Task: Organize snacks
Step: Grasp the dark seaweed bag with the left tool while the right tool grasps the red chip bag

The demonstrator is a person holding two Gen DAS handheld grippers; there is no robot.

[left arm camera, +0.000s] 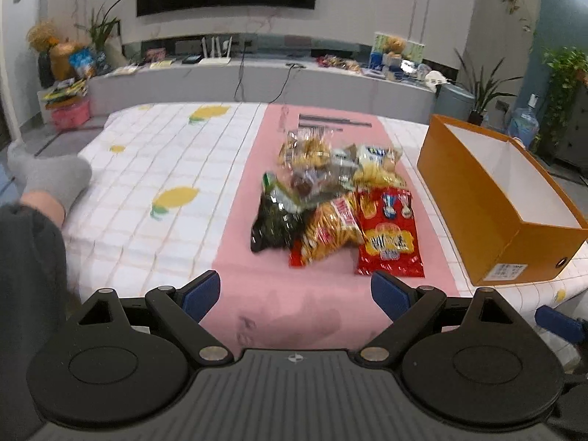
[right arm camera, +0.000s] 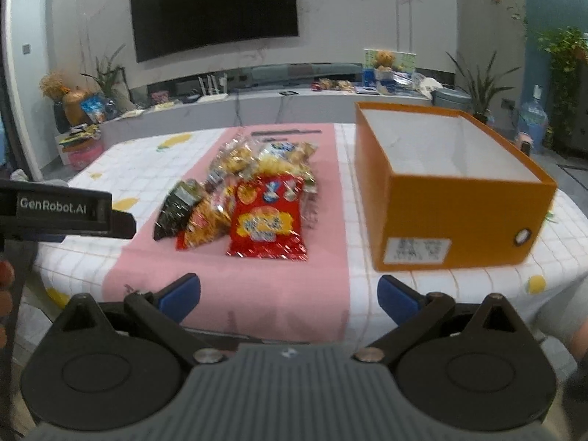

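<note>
A pile of snack packets (left arm camera: 330,191) lies on the pink strip of the table; it also shows in the right wrist view (right arm camera: 253,198). A red packet (left arm camera: 389,235) (right arm camera: 268,220) is nearest, with a yellow-red packet (left arm camera: 330,231) (right arm camera: 205,224) and a dark green packet (left arm camera: 275,224) (right arm camera: 178,207) beside it. An open, empty orange box (left arm camera: 488,198) (right arm camera: 452,217) stands to the right of the pile. My left gripper (left arm camera: 296,292) is open and empty, short of the pile. My right gripper (right arm camera: 288,294) is open and empty near the table's front edge.
The table (left arm camera: 147,169) has a white checked cloth with lemon prints. A socked foot (left arm camera: 47,180) rests at its left edge. The left gripper's body (right arm camera: 62,213) shows at the left in the right wrist view. A TV shelf with clutter (left arm camera: 257,66) stands behind.
</note>
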